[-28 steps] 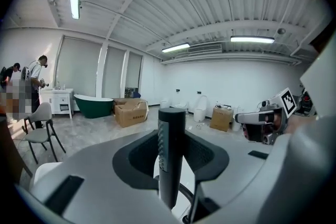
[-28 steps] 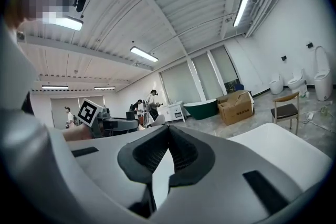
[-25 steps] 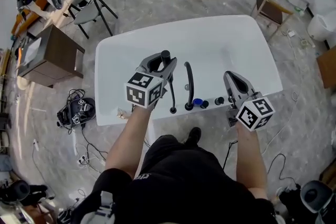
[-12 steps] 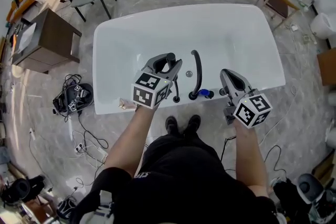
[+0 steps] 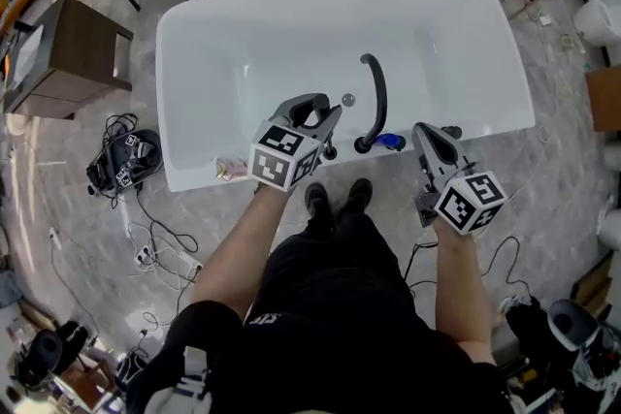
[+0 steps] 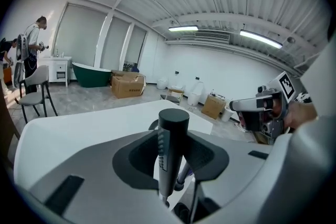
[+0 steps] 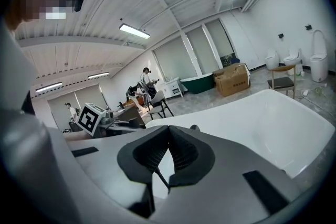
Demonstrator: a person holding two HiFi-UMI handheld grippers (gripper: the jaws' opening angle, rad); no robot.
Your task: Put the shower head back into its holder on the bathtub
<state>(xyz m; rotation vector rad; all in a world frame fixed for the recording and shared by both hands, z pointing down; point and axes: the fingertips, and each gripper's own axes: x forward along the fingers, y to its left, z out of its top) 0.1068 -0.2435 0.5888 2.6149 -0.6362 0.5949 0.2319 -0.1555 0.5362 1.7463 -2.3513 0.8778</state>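
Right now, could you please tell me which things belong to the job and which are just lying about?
Job:
shower head
left tongs gripping it
bathtub

Lying about:
floor cables
wooden cabinet
cardboard box

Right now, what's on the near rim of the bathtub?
A black curved faucet, a blue piece beside it, a black knob. The left gripper, holding the shower head, covers the rim beneath it.
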